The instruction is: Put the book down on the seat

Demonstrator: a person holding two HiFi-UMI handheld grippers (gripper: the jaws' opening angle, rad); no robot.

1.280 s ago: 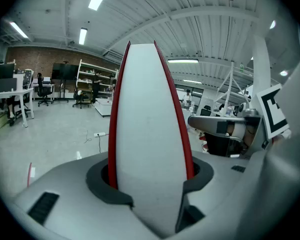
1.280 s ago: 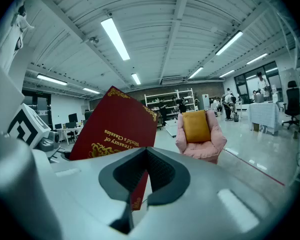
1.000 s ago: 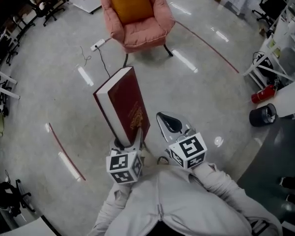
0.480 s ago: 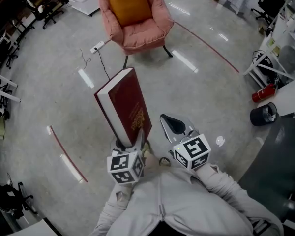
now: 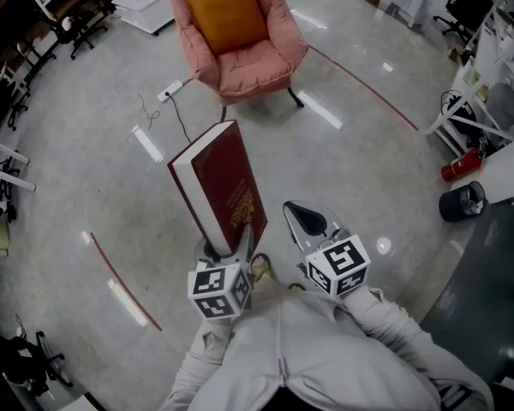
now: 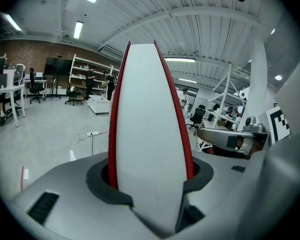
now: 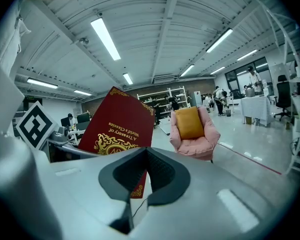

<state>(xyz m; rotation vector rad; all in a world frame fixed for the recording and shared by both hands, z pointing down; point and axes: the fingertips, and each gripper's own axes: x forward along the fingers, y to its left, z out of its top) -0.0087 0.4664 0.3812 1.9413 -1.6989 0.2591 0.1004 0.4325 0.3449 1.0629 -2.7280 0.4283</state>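
While hanging over the grey floor [image 5: 368,161], holds the red book [image 5: 218,182] upright, its gilt-printed cover turned to the right. Grasps the book's lower end in the left gripper [image 5: 230,248], jaws pressed against both covers. Sets the right gripper [image 5: 305,221] just beside that cover, apart from it, jaws clenched together on nothing. Leaves the pink armchair [image 5: 284,32] well apart ahead, with an orange cushion [image 5: 227,11] propped up behind the seat [image 5: 253,67].
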